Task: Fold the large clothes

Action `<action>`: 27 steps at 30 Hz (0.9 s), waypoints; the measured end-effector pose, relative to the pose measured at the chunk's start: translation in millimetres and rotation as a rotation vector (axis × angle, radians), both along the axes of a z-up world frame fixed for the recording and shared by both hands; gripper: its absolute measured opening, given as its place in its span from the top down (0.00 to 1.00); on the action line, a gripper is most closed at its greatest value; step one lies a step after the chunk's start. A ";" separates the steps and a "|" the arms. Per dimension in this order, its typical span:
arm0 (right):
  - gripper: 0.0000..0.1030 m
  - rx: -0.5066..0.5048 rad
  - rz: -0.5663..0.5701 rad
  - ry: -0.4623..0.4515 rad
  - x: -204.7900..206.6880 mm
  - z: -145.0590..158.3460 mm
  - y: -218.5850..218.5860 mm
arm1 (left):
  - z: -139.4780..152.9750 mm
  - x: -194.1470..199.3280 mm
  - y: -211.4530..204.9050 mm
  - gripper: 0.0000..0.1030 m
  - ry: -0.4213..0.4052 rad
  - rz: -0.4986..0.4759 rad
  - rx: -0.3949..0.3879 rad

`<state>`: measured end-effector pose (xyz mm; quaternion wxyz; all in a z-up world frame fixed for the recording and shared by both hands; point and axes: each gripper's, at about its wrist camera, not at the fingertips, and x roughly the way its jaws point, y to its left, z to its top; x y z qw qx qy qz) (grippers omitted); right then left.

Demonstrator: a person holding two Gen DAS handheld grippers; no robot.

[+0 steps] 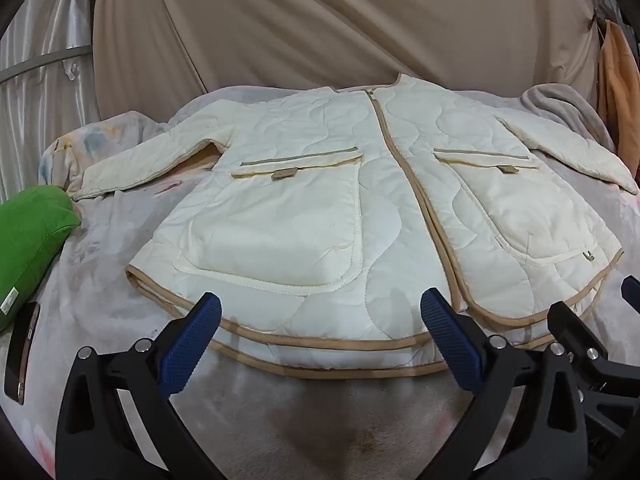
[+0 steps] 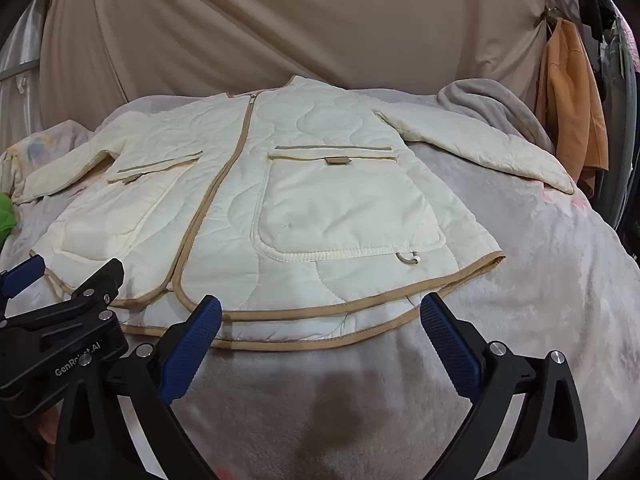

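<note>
A cream quilted jacket [image 1: 320,184] lies flat and face up across the middle of the bed [image 1: 100,264] — zipped, tan-trimmed, with two large patch pockets and both sleeves spread toward the bed's side edges. Its curved hem faces the near edge. The left gripper [image 1: 320,324] and right gripper [image 2: 320,324] hover there, fingers released — grasping nothing.

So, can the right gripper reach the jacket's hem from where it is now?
Probably yes. The right gripper is open and hovers just before the jacket's hem, with only bare blanket between them. The left gripper sits beside it, not across its path.
</note>
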<state>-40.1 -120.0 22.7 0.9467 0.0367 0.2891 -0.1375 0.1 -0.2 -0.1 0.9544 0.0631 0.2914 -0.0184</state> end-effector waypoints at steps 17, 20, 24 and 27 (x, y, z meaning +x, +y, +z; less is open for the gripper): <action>0.05 0.015 -0.002 -0.003 -1.9 0.9 -0.4 | -0.8 0.1 0.8 0.06 0.000 0.000 0.000; 0.05 0.014 -0.002 -0.003 -1.9 1.1 0.0 | -0.8 -0.1 0.8 0.06 0.000 0.000 0.000; 0.05 0.014 -0.002 -0.004 -1.7 1.3 0.1 | -0.7 -0.2 0.7 0.06 -0.001 0.000 0.000; 0.05 0.013 -0.002 -0.004 -1.5 1.4 0.1 | -0.8 -0.2 0.7 0.06 -0.002 0.000 0.001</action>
